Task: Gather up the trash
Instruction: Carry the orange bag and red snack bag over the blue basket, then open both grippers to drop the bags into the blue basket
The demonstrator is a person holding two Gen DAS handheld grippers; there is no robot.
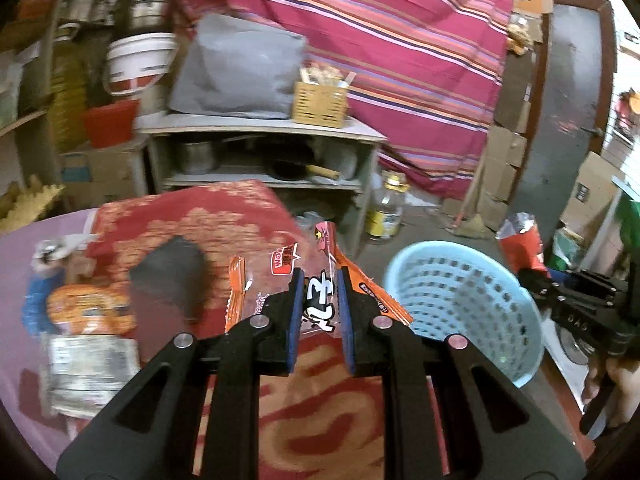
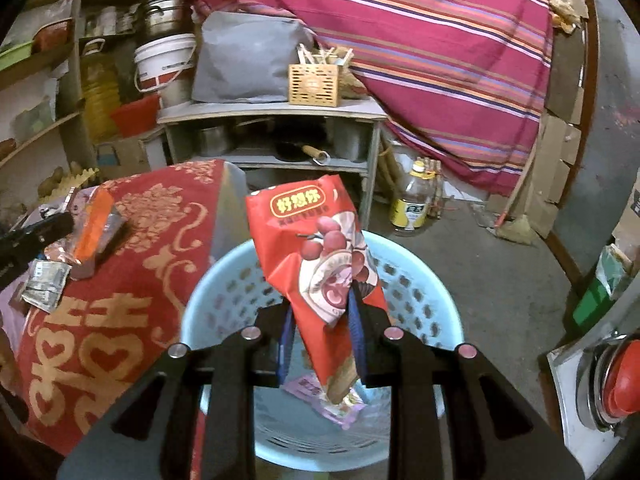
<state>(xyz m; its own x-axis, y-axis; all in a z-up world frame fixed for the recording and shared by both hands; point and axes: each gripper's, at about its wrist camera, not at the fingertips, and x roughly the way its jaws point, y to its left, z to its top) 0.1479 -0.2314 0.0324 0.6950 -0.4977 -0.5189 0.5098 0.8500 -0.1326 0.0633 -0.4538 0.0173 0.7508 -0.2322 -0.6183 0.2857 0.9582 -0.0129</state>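
The left gripper (image 1: 319,280) has its blue pads nearly together, pinched on a clear and orange snack wrapper (image 1: 312,280) that stands up between them. It holds the wrapper above the red and gold cloth (image 1: 240,220) covering the worktop, close to the worktop's right edge. The light blue basket (image 1: 460,304) sits just past that edge, on the floor side.

The right gripper (image 2: 320,300) is likewise closed to a narrow gap, clamped on a red snack bag (image 2: 316,248) printed with red fruit. The bag hangs tilted directly over the basket (image 2: 224,292) mouth, its lower end dipping below the rim. Inside the basket lies a pale purple wrapper (image 2: 336,408) on the bottom.

Further back on the worktop, toward its left edge, a few more wrappers remain: an orange and silver packet (image 2: 94,232) and a crumpled silver one (image 2: 46,284) beside it. From the left wrist view these show as a blurred heap near the left edge.
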